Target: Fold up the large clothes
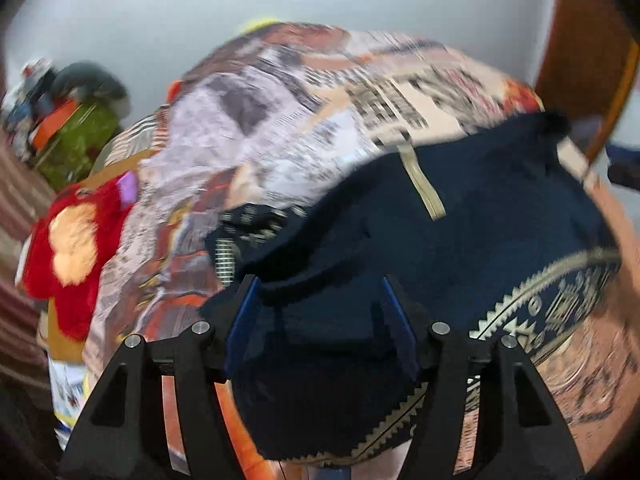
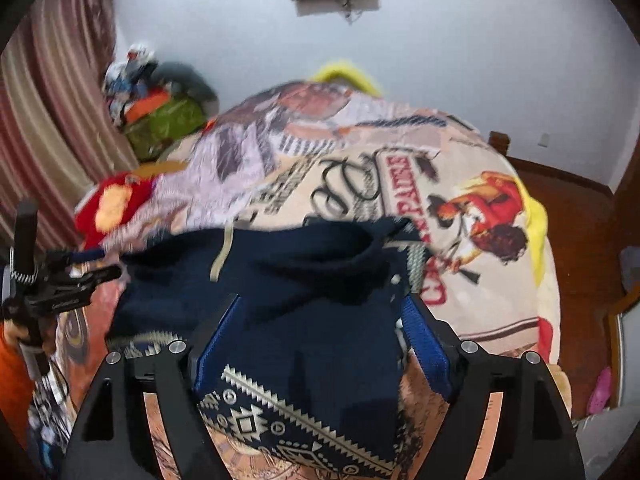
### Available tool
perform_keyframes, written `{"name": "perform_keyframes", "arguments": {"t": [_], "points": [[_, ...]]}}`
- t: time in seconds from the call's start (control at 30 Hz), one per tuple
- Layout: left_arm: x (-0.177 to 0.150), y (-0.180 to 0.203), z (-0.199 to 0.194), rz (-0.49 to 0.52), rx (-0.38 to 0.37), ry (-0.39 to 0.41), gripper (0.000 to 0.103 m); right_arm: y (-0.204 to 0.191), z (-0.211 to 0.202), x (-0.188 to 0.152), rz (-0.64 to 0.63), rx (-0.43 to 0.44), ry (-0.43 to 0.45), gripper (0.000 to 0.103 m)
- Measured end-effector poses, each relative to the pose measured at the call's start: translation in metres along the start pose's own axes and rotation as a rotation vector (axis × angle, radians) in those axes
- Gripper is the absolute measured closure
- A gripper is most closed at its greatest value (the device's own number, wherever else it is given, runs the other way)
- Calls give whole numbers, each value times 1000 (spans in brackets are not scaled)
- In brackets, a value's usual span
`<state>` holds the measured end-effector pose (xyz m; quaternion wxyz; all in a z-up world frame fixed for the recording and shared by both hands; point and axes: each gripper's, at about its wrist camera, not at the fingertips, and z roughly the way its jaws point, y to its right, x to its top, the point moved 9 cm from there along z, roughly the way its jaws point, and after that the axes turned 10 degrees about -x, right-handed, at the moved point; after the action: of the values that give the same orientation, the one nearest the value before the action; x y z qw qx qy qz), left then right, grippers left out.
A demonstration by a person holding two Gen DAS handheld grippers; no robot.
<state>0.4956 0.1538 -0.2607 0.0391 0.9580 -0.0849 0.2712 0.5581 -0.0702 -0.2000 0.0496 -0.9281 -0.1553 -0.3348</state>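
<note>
Grippers, my left (image 1: 318, 300) and right (image 2: 326, 312), hang open above the navy garment (image 1: 440, 240) spread flat on the bed (image 2: 480, 320) for folding.

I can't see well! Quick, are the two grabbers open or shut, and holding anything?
Left gripper: open, over the navy garment, gripping nothing.
Right gripper: open, above the same garment, gripping nothing.

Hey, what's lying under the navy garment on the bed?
The navy garment lies on a printed blanket with text and figures. The part of the blanket beneath the garment is covered, so anything there cannot be seen.
</note>
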Motion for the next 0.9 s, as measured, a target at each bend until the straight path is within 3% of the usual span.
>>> {"name": "perform_keyframes", "arguments": {"t": [0.17, 0.3, 0.37, 0.43, 0.47, 0.63, 0.9], "points": [[0, 13, 38, 115, 0, -58, 42, -14, 34, -22, -10, 32, -82, 24], [2, 6, 62, 143, 15, -91, 46, -22, 57, -35, -8, 60, -135, 24], [-3, 2, 76, 130, 2, -122, 64, -25, 66, -39, -13, 69, -149, 24], [-13, -1, 88, 100, -17, -160, 92, -27, 71, -41, -14, 73, -152, 24], [-17, -1, 91, 93, -16, -165, 97, -28, 73, -41, -12, 78, -152, 24], [-16, -9, 78, 43, 14, -93, 101, -27, 76, -37, 6, 89, -153, 24], [27, -52, 24, -35, 126, 49, 102, -31, 75, -30, -1, 91, -139, 24]]}}
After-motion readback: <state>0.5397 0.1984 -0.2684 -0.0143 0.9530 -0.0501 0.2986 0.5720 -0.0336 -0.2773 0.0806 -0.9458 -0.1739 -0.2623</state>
